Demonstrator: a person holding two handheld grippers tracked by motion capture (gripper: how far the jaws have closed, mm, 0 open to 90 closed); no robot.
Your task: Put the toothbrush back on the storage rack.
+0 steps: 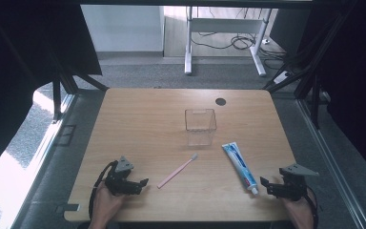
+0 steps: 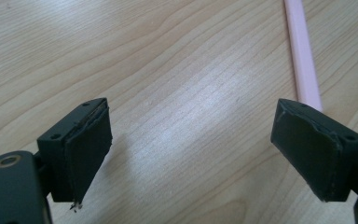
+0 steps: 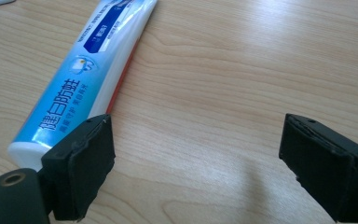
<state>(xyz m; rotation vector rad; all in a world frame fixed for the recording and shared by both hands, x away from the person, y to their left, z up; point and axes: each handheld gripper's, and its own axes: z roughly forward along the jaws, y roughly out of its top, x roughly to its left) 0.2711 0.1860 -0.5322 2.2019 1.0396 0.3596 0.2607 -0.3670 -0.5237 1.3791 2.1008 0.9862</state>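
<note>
A pink toothbrush (image 1: 177, 171) lies slantwise on the wooden table (image 1: 147, 114), bristles toward a clear plastic cup (image 1: 200, 127) that stands upright near the middle. A blue and white toothpaste tube (image 1: 239, 166) lies right of the cup, cap toward the front edge. My left gripper (image 1: 142, 185) rests low at the front left, open, with bare wood between its jaws. In the left gripper view the toothbrush handle (image 2: 303, 56) runs past the right jaw. My right gripper (image 1: 265, 186) is open at the front right, just beside the tube's cap end. The tube (image 3: 81, 79) lies by its left jaw.
A dark round cable hole (image 1: 220, 101) sits near the table's far edge. Beyond the table stand white desk legs (image 1: 188, 52) with cables on the floor. Dark frame struts (image 1: 314, 90) rise on both sides.
</note>
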